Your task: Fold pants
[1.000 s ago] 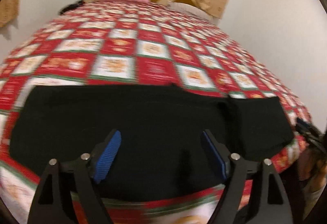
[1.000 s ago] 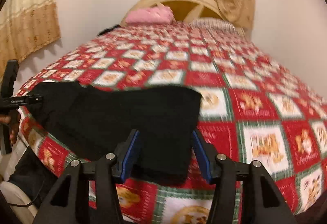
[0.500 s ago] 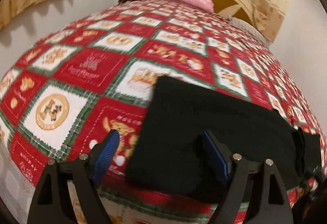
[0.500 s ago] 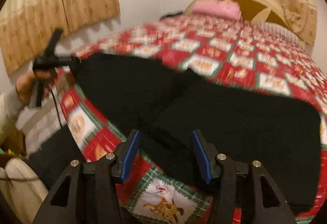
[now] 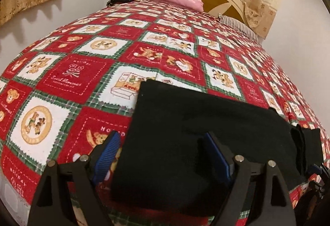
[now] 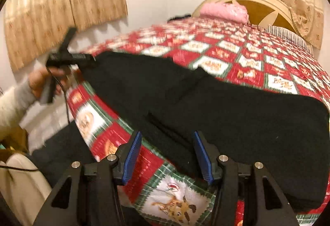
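So you've got the black pants (image 5: 196, 139) lying flat along the near edge of the bed (image 5: 86, 73), on that red and white teddy-bear quilt. They look like one long dark band already, legs stacked on each other I'd guess, though the cloth is so dark I can't make out a seam or fold line to be sure. Looks to me like you're at the "line up for the next fold" stage, nothing lifted yet.

Your left tongs (image 5: 163, 155) are spread wide and empty, hovering over the left end of the pants, with the short edge running up between the two blue pads. Your right tongs (image 6: 167, 155) are about half open, also holding nothing, sitting over the near long edge further along, one pad over quilt and the other over black cloth. In the right view you can see your other hand (image 6: 44, 81) out at the far left end with its tool.

Next move, as I see it: drop both sets down onto an edge and pinch through all layers, not just the top one. That fabric looks soft and floppy, so grab close to the corners or the middle will sag when you carry it over. The right view is blurry, so settle before closing.
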Demonstrator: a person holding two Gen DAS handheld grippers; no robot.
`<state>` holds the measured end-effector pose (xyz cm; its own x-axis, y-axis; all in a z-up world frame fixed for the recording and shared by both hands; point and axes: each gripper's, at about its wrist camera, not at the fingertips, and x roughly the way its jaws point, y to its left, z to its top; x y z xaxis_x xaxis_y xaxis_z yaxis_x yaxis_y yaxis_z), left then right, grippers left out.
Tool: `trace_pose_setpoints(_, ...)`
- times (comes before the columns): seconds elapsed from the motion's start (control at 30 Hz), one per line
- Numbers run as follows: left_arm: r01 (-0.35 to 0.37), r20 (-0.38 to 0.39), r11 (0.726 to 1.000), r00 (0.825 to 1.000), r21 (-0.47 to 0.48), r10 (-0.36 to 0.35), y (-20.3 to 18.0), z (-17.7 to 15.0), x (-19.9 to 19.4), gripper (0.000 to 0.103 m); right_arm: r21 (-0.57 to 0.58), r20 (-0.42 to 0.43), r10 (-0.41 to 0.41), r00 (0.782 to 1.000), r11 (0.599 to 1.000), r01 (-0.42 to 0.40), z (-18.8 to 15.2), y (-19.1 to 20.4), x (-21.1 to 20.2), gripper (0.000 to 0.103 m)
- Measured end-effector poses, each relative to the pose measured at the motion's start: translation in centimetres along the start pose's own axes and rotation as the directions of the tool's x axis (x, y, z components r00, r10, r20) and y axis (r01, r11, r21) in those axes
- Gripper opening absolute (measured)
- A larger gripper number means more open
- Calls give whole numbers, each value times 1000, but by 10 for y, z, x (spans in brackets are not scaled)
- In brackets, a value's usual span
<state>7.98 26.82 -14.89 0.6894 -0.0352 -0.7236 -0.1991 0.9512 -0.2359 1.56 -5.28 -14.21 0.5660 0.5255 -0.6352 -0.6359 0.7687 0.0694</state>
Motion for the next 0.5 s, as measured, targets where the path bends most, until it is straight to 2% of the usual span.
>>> trace_pose_setpoints(0.1, 7, -1, 1000, 1000, -16, -7, 2, 3, 4, 84, -12, 26, 3, 1000, 1000, -2, 1, 2, -3, 54)
trace_pose_setpoints(0.23, -7, -17, 1000, 1000, 8, 7, -2, 5, 8, 81, -32, 26, -11, 1000, 999, 12, -1, 8, 1, 54)
trace_pose_setpoints(0.3, -22, -24, 1000, 999, 22, 23, -2, 5, 7, 73, -38, 33, -14, 999, 999, 15, -2, 9, 0, 54)
trace_pose_setpoints(0.37, -15, -30, 1000, 999, 12, 15, 1, 5, 4, 56, -38, 46, -6, 999, 999, 8, -2, 10, -2, 54)
trace_pose_setpoints(0.5, 6, -38, 1000, 999, -8, -7, 1, 6, -3, 42, -42, 66, 0, 998, 999, 3, 0, 13, -5, 54)
